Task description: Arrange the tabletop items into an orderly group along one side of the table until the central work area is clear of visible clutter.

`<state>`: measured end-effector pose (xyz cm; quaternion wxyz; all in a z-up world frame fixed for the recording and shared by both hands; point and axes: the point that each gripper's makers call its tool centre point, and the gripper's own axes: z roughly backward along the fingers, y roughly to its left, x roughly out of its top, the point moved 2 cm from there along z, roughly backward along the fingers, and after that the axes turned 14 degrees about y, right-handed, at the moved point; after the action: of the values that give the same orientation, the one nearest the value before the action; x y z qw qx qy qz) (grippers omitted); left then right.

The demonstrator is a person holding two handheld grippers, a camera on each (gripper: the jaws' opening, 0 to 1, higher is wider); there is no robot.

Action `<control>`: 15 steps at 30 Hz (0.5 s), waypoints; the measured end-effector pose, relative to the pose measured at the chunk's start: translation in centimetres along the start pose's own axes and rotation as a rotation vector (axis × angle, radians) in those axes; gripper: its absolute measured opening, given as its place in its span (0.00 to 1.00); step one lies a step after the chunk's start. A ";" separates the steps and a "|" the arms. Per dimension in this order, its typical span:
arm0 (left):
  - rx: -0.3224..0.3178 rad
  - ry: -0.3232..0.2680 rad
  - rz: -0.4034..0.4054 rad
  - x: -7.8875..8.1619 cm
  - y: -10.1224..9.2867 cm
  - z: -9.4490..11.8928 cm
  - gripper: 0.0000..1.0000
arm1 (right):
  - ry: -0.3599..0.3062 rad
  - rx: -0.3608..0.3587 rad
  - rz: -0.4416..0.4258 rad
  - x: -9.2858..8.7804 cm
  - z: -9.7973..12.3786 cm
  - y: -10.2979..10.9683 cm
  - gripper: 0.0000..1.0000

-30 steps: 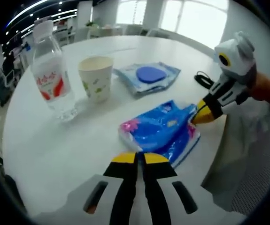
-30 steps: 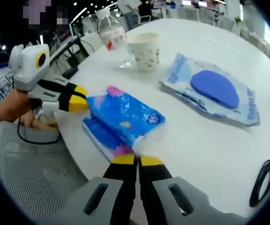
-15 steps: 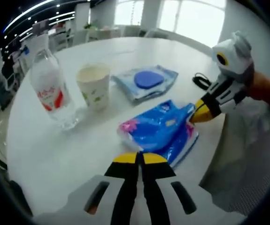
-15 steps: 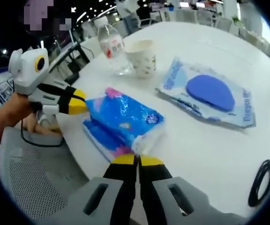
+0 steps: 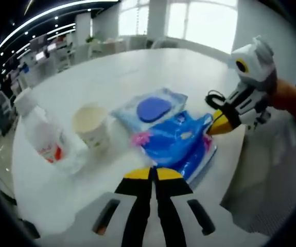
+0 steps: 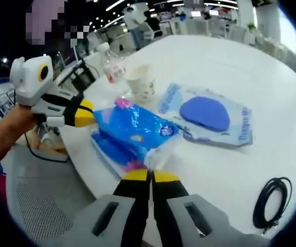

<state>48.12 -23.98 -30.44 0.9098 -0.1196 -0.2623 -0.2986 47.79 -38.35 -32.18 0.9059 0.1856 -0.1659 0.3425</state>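
At the near edge of the white round bench (image 5: pixel 137 67), both grippers are on the blue tissue pack (image 5: pixel 176 144). Left gripper (image 5: pixel 151 174): fingers fully closed, yellow tips pinching the pack's near end. Right gripper (image 6: pixel 150 176): fingers closed too, clamped on the clear plastic end of the same pack (image 6: pixel 132 128). Each gripper appears in the other's view at the pack's opposite end: the right one at (image 5: pixel 220 122), the left one at (image 6: pixel 83 113).

The pack looks held between the two, lifted off or just at the bench edge; can't tell whether its underside touches the surface.

Just beyond the pack: wet wipes packet (image 6: pixel 209 118) with a blue oval lid, lying flat, close to the tissue pack, maybe touching. Paper cup (image 5: pixel 92 127) upright beside it. Water bottle (image 5: pixel 42 136) with red label next to the cup; it looks tilted in the left gripper view. Black coiled cable (image 6: pixel 268 203) lies on the bench, apart from the rest.
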 end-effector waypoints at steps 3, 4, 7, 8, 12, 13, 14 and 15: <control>-0.002 -0.014 -0.011 1.4 -0.7 -0.3 0.00 | -0.012 -0.016 -0.005 -0.1 1.2 -1.3 0.01; -0.002 -0.021 -0.020 2.1 -1.1 -0.5 0.00 | -0.017 -0.024 -0.009 -0.1 1.6 -1.9 0.01; -0.003 -0.029 -0.038 3.3 -1.9 -0.8 0.00 | -0.026 -0.041 -0.016 -0.3 2.7 -3.0 0.01; -0.003 -0.031 -0.043 3.7 -2.1 -0.9 0.00 | -0.029 -0.046 -0.018 -0.3 3.0 -3.4 0.01; -0.006 -0.041 -0.061 5.3 -3.2 -1.5 0.00 | -0.038 -0.067 -0.028 -0.7 4.2 -4.8 0.01; -0.006 -0.042 -0.064 5.6 -3.3 -1.6 0.00 | -0.041 -0.071 -0.032 -0.8 4.6 -5.3 0.01; -0.007 -0.046 -0.068 6.1 -3.6 -1.8 0.00 | -0.043 -0.075 -0.035 -0.9 4.8 -5.6 0.01; -0.008 -0.047 -0.071 6.4 -3.9 -2.0 0.00 | -0.044 -0.079 -0.037 -1.0 5.0 -5.9 0.01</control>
<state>50.95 -30.86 -28.34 0.8917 -0.1209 -0.2863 -0.3291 50.25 -45.27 -29.53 0.9148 0.1605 -0.1957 0.3148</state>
